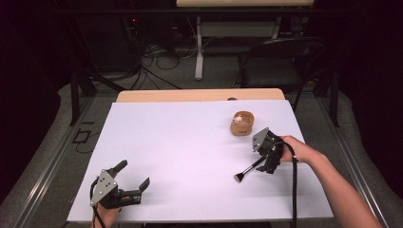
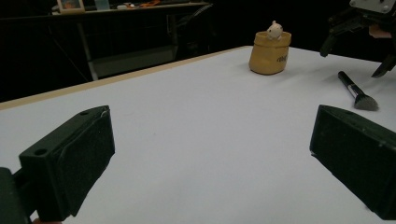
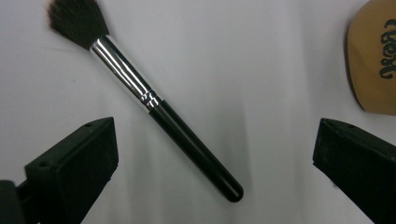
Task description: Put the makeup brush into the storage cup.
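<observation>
Here, wide-spread right tongs [image 3: 215, 163] straddle a slim, glossy-handled brush [image 3: 154, 105].

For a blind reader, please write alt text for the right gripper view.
A makeup brush lies flat on the white table between the two open black jaws of the right gripper, its dark bristles toward the upper left. Part of a tan pot shows at the right edge.
</observation>
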{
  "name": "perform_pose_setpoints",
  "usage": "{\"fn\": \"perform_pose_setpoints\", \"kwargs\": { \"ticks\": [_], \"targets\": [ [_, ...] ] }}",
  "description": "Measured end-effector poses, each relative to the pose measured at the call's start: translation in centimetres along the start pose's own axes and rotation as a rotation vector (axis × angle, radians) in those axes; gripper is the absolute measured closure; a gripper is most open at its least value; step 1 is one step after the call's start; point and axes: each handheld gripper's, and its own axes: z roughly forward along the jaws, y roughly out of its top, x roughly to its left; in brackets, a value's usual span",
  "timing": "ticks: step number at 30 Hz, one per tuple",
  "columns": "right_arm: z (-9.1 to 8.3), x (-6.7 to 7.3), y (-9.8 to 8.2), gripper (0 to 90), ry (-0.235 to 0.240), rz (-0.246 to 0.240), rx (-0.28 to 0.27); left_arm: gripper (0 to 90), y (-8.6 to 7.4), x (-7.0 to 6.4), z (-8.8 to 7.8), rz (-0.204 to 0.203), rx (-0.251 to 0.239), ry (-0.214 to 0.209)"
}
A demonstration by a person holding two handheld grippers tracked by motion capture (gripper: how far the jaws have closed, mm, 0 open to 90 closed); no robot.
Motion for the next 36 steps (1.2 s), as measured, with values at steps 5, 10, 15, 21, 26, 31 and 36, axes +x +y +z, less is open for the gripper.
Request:
{"fn": "perform_pose_setpoints", "kwargs": {
  "ticks": [5,10,15,21,26,31,36],
  "targets": [
    [0.2,-0.1,0.1,0.0,0.011,-0.027,0.052,0.0,0.0,0.0,0.1,0.002,0.001,-0.002],
    [0.6,-0.2,0.2,0.0,0.013,-0.051,0.076,0.0,0.0,0.0,0.0,0.001,0.002,-0.001],
    [0.2,-1.0,0.8,0.0,0.015,-0.055,0.082,0.0,0.0,0.0,0.1,0.001,0.002,0.0],
    [0.8,-0.8,1.4,0.0,0.017,-0.119,0.143,0.0,0.0,0.0,0.0,0.001,0.0,-0.001],
    [1.1,-0.7,1.8,0.2,0.022,-0.165,0.171,0.0,0.0,0.0,0.0,-0.002,0.001,0.002],
    [1.1,-0.6,2.1,11.4,0.028,-0.227,0.23,0.0,0.0,0.0,0.1,0.001,0.002,-0.001],
    [1.4,-0.3,2.3,24.7,0.024,-0.263,0.218,0.0,0.0,0.1,0.0,0.002,0.0,0.007]
  ]
}}
